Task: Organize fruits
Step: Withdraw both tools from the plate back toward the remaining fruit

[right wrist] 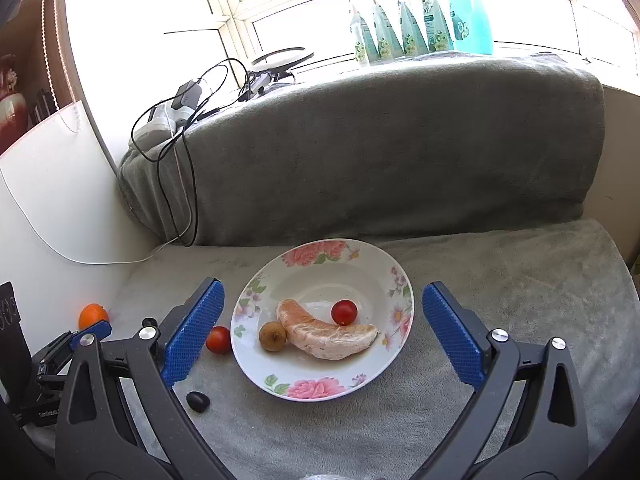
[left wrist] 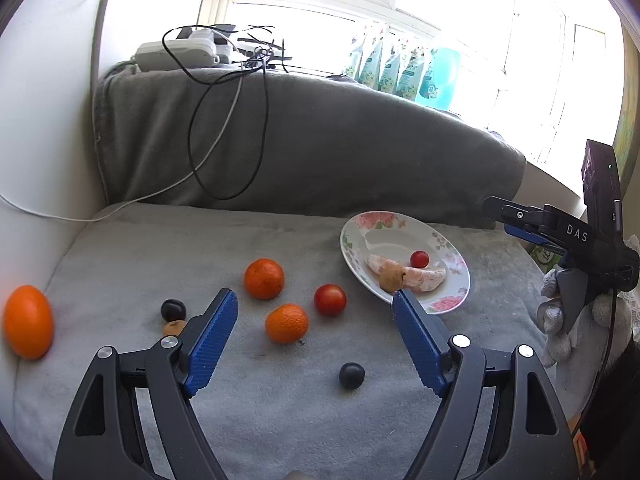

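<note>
A floral plate on the grey blanket holds a peeled citrus segment, a brown round fruit and a small red tomato. In the left wrist view two tangerines, a red tomato, two dark grapes, a brown fruit and an orange lie loose on the blanket. My left gripper is open and empty above the loose fruit. My right gripper is open and empty, straddling the plate.
A grey-covered sofa back rises behind the seat, with cables and a power strip on top. Detergent pouches stand on the windowsill. A white armrest bounds the left side. The right gripper body shows at the right.
</note>
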